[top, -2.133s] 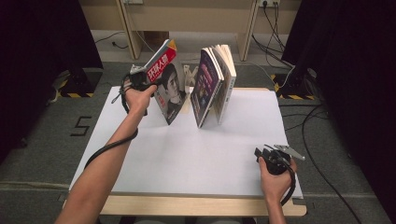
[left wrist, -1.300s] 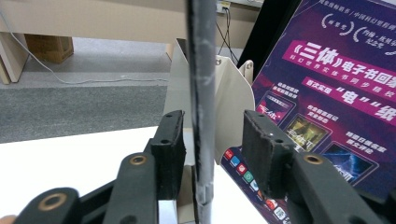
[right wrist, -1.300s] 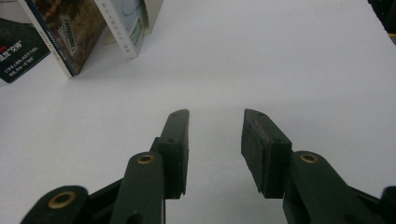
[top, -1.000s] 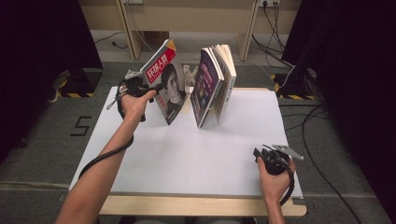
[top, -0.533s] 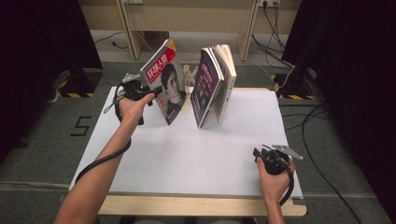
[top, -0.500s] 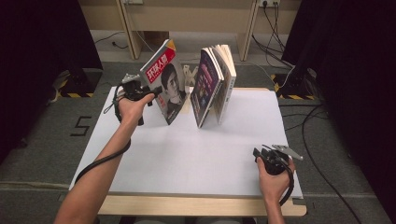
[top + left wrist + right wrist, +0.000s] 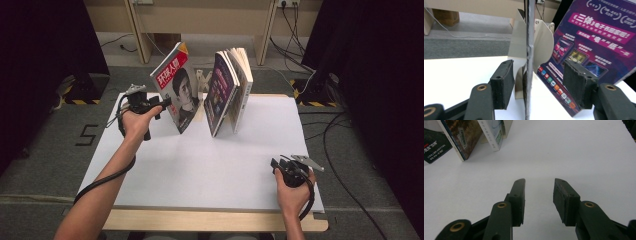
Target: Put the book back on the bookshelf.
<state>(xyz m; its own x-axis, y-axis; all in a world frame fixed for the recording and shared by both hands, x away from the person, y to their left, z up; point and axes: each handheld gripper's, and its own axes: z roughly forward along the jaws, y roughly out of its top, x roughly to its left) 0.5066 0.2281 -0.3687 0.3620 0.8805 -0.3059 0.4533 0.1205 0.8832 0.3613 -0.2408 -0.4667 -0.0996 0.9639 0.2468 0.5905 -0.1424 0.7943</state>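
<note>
The left gripper (image 7: pixel 161 104) is letting go of the magazine (image 7: pixel 176 86). Its jaws have just been opening, and in the left gripper view the magazine's edge (image 7: pixel 529 60) stands between the two pads (image 7: pixel 504 82) with a gap on each side, so nothing is pinched now. A second ago the hand sat tighter against the cover; it has since drawn a little toward the left, away from the magazine.

The magazine stands at the far left of the table (image 7: pixel 200 165), tilted, its top leaning left and its foot on the white sheet. Behind it there seems to be a pale bookend (image 7: pixel 544 47), though from where I stand I can't be sure the magazine rests on it. Just to the right, apart from it, is a group of books (image 7: pixel 231 90) leaning together, the purple cover (image 7: pixel 589 42) facing the magazine.

The right gripper (image 7: pixel 280 167) rests at the near right of the table, well apart from all this. Its jaws are parted with only bare table between them, as the right gripper view (image 7: pixel 537 197) shows, and it hasn't stirred in the last couple of seconds.

My reading is that the magazine has been set upright and this is the release. It looks to be holding its lean unaided, so the placing seems done, provided it doesn't slide as the jaws pull clear.
</note>
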